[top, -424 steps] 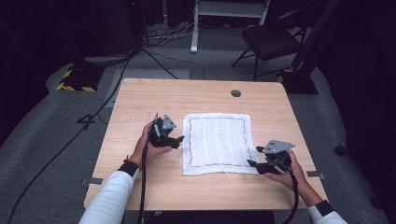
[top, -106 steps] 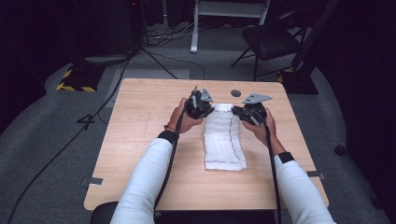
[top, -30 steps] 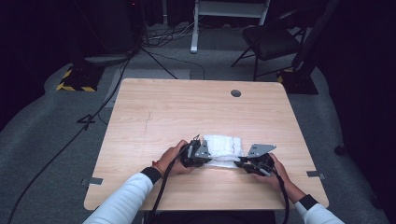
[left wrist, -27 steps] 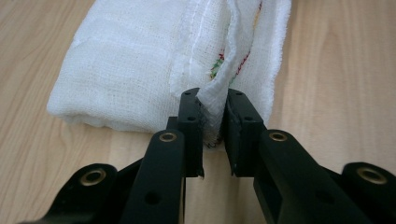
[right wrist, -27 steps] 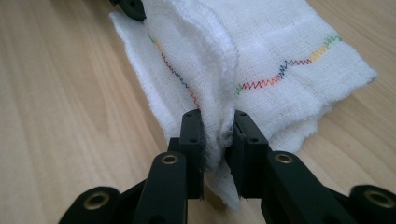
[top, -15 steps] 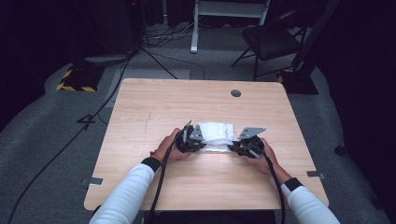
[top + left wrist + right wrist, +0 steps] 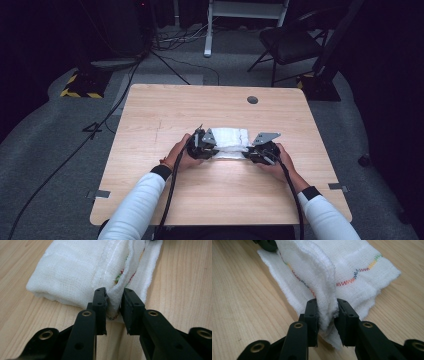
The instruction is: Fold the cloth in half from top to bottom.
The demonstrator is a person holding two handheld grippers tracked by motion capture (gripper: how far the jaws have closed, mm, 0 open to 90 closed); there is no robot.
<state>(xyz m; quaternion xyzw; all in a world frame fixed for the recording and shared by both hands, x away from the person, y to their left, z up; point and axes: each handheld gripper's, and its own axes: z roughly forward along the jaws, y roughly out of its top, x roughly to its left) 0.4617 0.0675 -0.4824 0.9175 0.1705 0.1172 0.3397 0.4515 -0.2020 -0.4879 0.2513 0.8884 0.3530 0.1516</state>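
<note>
A white gauze cloth (image 7: 230,137) with a coloured zigzag stitch lies folded into a small pad at the middle of the wooden table (image 7: 175,110). My left gripper (image 7: 215,151) is at its near left corner and my right gripper (image 7: 248,154) at its near right corner. In the left gripper view a raised edge of the cloth (image 7: 75,272) stands between the jaws of the left gripper (image 7: 114,300). In the right gripper view several layers of the cloth (image 7: 352,262) fill the gap of the right gripper (image 7: 327,310). Both pairs of jaws have just been opening slightly, and the pads still touch the cloth.
A round cable hole (image 7: 252,99) sits near the table's far edge. Behind the table are a dark chair (image 7: 290,42), a white stand (image 7: 240,10), floor cables and a yellow-and-black marked base (image 7: 80,87). Bare wood surrounds the cloth on all sides.
Both hands have carried the cloth's near edge away from the person and over the rest, so the pad is shorter. Over the last half second they barely moved.
</note>
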